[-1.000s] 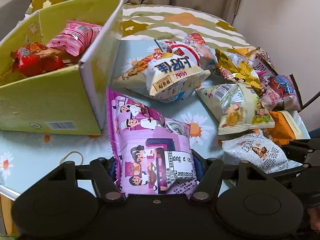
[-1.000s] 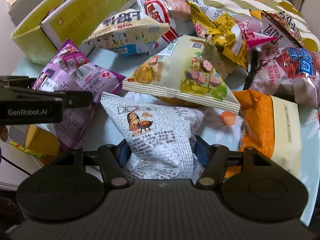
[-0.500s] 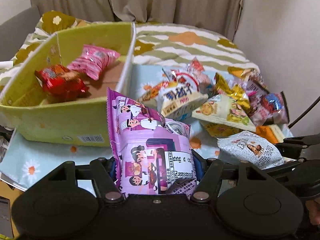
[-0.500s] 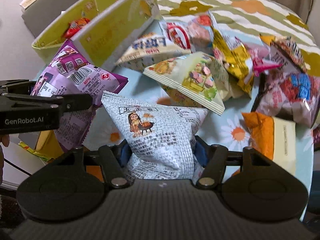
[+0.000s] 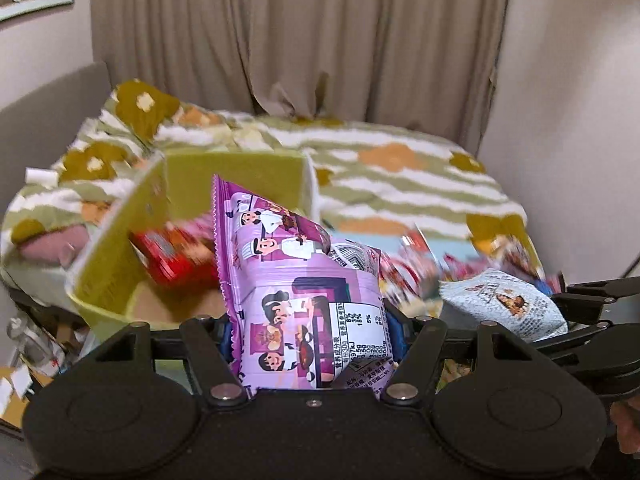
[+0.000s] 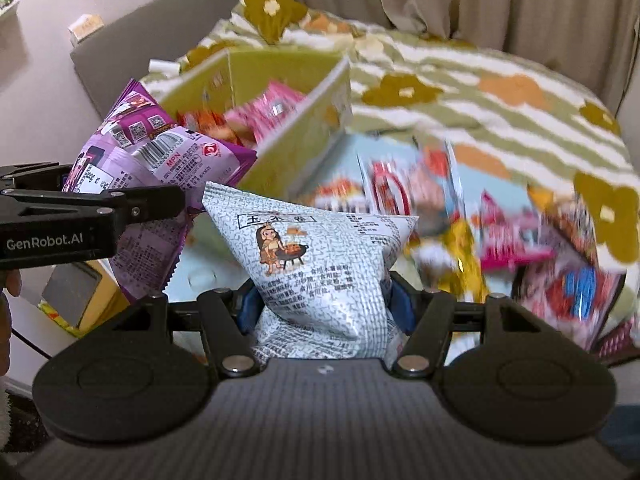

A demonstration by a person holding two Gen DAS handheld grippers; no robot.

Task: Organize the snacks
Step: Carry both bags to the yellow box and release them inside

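Observation:
My left gripper (image 5: pixel 310 330) is shut on a purple snack bag (image 5: pixel 296 280) and holds it in the air in front of the yellow-green box (image 5: pixel 108 256). The purple bag also shows in the right wrist view (image 6: pixel 160 160). My right gripper (image 6: pixel 322 306) is shut on a white snack bag with a cartoon figure (image 6: pixel 316 256), held up just right of the left gripper; it also shows in the left wrist view (image 5: pixel 504 306). The box (image 6: pixel 296 136) holds a red packet (image 5: pixel 168 252) and a pink packet (image 6: pixel 268 116).
Several snack bags (image 6: pixel 500 232) lie blurred on the light blue flowered table (image 6: pixel 360 152) right of the box. A bed with a green striped flowered cover (image 5: pixel 400 184) lies behind, curtains (image 5: pixel 300 40) beyond it. Clutter sits on the floor at left (image 5: pixel 28 360).
Both grippers have lifted their bags up off the table. The box and the snack pile now sit lower and farther in view, blurred by motion.

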